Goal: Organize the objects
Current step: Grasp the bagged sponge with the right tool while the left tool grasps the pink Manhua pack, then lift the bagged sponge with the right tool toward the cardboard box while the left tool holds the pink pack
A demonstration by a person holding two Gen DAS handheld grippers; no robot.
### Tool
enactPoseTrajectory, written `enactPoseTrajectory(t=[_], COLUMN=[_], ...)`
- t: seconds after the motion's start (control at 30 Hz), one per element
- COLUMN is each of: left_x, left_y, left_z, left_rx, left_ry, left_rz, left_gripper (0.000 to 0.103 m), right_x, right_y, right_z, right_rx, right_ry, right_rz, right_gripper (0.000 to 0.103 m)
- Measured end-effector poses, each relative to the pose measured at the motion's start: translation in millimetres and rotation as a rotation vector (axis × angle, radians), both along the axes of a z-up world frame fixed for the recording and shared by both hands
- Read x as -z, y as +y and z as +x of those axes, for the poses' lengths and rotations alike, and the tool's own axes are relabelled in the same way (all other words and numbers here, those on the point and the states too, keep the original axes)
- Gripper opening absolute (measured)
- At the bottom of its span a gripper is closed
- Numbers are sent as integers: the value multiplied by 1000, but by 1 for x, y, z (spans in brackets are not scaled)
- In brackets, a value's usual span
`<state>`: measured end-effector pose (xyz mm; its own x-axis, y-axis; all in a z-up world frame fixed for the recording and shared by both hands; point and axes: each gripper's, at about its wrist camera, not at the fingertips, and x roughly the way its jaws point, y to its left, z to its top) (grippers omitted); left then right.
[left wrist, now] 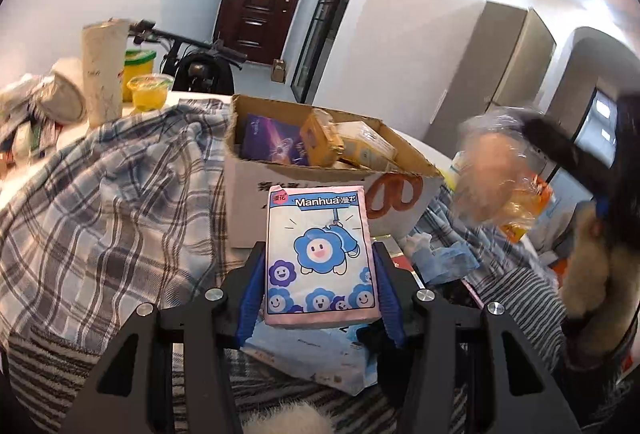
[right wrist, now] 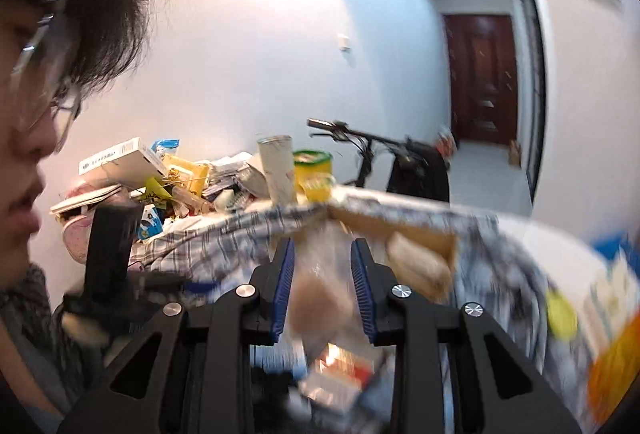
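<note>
My left gripper [left wrist: 319,250] is shut on a pink tissue pack [left wrist: 320,254] printed with blue flower figures, and holds it upright between the blue pads. Just beyond it stands an open cardboard box [left wrist: 256,190] with a purple box [left wrist: 268,140] and yellow packets [left wrist: 320,138] inside. My right gripper [right wrist: 323,246] is shut on a clear plastic bag [right wrist: 320,274] with brownish contents, blurred by motion. In the left wrist view that bag [left wrist: 496,170] hangs at the right, level with the box's rim. In the right wrist view the box [right wrist: 400,230] lies just beyond the bag.
A blue plaid cloth [left wrist: 112,202] covers the table left of the box. Behind it stand a tall paper cup [left wrist: 102,70], a yellow jelly cup [left wrist: 150,92] and a pile of clutter [right wrist: 160,178]. A person's head [right wrist: 60,34] fills the left of the right wrist view. A bicycle [right wrist: 380,158] stands behind the table.
</note>
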<state>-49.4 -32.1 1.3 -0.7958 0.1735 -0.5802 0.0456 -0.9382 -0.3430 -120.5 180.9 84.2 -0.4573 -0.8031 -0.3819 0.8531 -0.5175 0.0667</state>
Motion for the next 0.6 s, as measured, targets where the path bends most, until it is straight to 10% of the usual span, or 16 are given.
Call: enactPoseTrajectory(t=[0.23, 0.47, 0.6], left_x=[5, 14, 10], left_y=[-16, -54, -66], left_z=[5, 18, 33], left_rx=[4, -122, -198], left_ry=[2, 12, 55], left_rz=[88, 194, 177], left_gripper=[53, 53, 53], right_x=[-10, 39, 67], right_y=[-96, -93, -95], right_z=[-12, 5, 2], right_rx=[-69, -98, -132], right_ry=[43, -50, -176], right_rz=[126, 336, 373], right_gripper=[18, 19, 49])
